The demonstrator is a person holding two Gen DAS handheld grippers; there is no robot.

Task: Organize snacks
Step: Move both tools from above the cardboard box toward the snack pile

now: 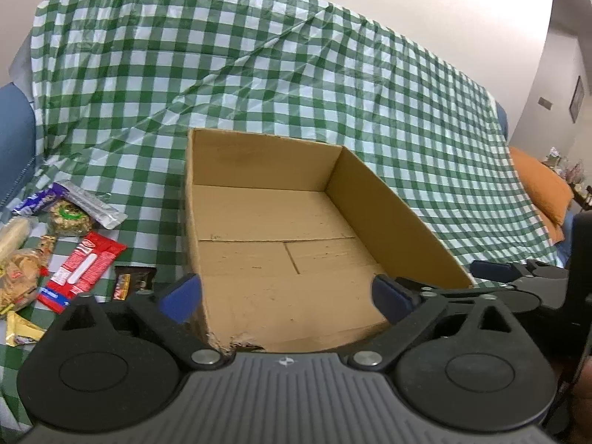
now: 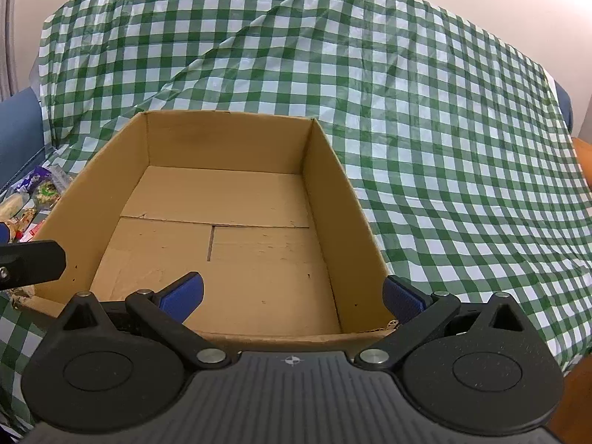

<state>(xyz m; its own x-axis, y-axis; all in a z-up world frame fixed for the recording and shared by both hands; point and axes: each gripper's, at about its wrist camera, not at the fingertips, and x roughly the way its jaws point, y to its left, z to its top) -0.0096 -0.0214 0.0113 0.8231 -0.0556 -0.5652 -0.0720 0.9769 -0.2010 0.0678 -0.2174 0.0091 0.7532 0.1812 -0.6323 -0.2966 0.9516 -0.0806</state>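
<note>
An open, empty cardboard box (image 1: 392,218) sits on a green-checked cloth and also shows in the right wrist view (image 2: 333,199). Several snacks lie left of the box: a red wafer pack (image 1: 83,272), a round seed cake (image 1: 70,218), a silver wrapper (image 1: 92,203), a purple bar (image 1: 35,199) and a dark chocolate bar (image 1: 133,281). My left gripper (image 1: 286,296) is open and empty over the box's near left corner. My right gripper (image 2: 292,296) is open and empty over the box's near right part.
The checked cloth (image 2: 444,148) drapes over a blue sofa back (image 1: 14,140) behind the box. An orange cushion (image 1: 540,188) lies at the far right. The right gripper's body (image 1: 518,285) shows beside the box, and the left gripper's finger (image 2: 29,262) shows at the left.
</note>
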